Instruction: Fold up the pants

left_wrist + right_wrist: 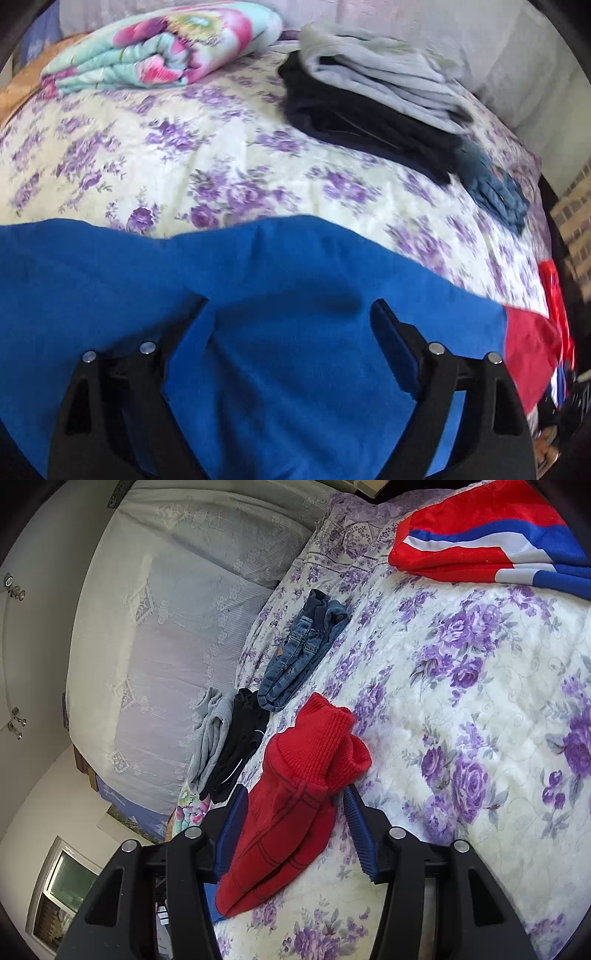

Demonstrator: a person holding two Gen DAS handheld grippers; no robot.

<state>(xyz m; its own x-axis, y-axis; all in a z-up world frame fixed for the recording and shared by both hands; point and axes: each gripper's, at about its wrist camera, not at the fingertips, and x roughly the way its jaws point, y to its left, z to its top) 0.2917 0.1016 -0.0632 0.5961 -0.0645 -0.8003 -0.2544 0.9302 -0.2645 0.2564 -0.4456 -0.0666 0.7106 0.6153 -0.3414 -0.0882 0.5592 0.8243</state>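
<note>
The left gripper [291, 314] tilts steeply down over the blue pants [258, 332], which lie spread across the near part of the bedspread [177, 173] and fill the lower half of the left wrist view. Its jaws stand wide apart with the blue cloth lying beneath and between them; the pads do not press on it, and nothing is pinched.

The right gripper [295, 812] points along the bed at a shallow downward angle. The red leg end of the pants [295, 794] — a ribbed cuff and a stretch of red fabric with thin dark lines — lies on the bedspread between its two fingers. The jaws stand partly apart; the left pad lies just beside the red cloth, while a strip of bedspread shows between the cloth and the right pad, so no clamp is visible.

Farther up the bed, a row of folded clothes lies side by side: a grey garment [210, 734], a black garment [240, 738] touching it, and folded jeans [299, 653] beyond them. A red, white and blue cloth [480, 539] sits at the far right corner in the right wrist view. In the left wrist view a rolled floral blanket [162, 51] rests at the far left of the bed, well apart from the blue pants
</note>
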